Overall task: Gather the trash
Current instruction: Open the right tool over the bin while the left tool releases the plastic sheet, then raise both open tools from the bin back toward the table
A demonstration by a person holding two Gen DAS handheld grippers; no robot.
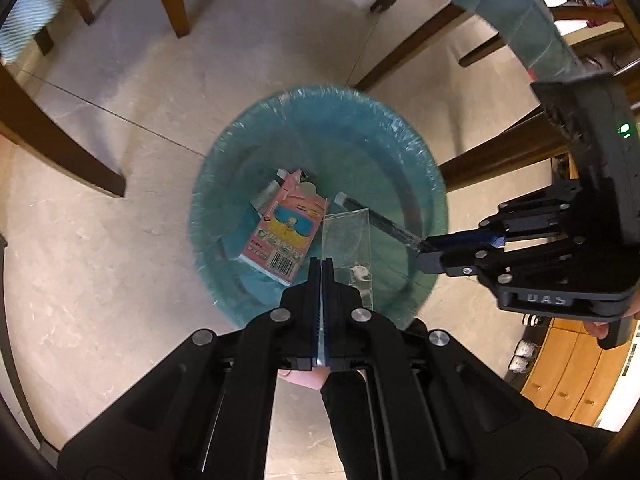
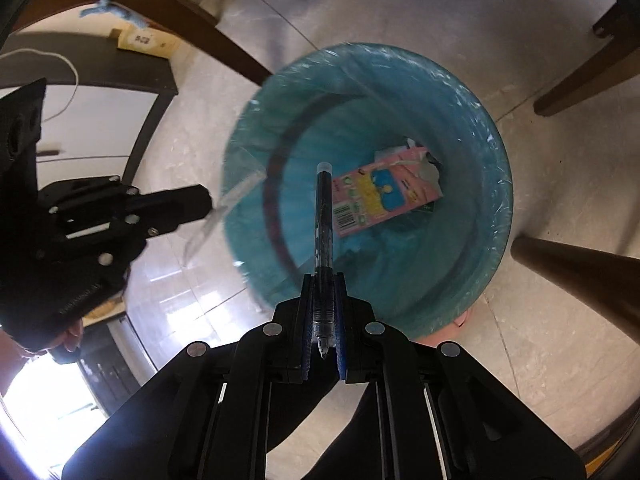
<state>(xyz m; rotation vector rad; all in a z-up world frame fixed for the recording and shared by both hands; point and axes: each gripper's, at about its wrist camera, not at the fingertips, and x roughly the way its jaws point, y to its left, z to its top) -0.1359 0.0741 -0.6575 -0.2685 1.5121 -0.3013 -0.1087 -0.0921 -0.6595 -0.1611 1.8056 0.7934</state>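
Holding both grippers over the bin, I read the scene near to far.
Left gripper (image 1: 321, 264): clenched on a clear wrapper (image 1: 347, 248), gripped by one edge; the rest sticks out over the bin's near rim.
Right gripper (image 2: 323, 280): clamped on a pen (image 2: 323, 224), capped end pointing forward over the bin's middle, tip back between the fingers.
Bin (image 1: 420, 160): round, teal liner, standing on the floor among chair legs (image 1: 64, 140); both grippers hang above its mouth.
Inside: a pink carton (image 1: 282, 236) lies on the bottom, with some other scraps I can't make out.
Risk, wrapper: it is light and sits at the near rim, so I judge it could drift or cling to a pad on release and land on the floor.
Risk, pen: released at a slant, it might strike the rim and bounce out.
Risk, grippers: they are close together, so a careless swing could knock them.
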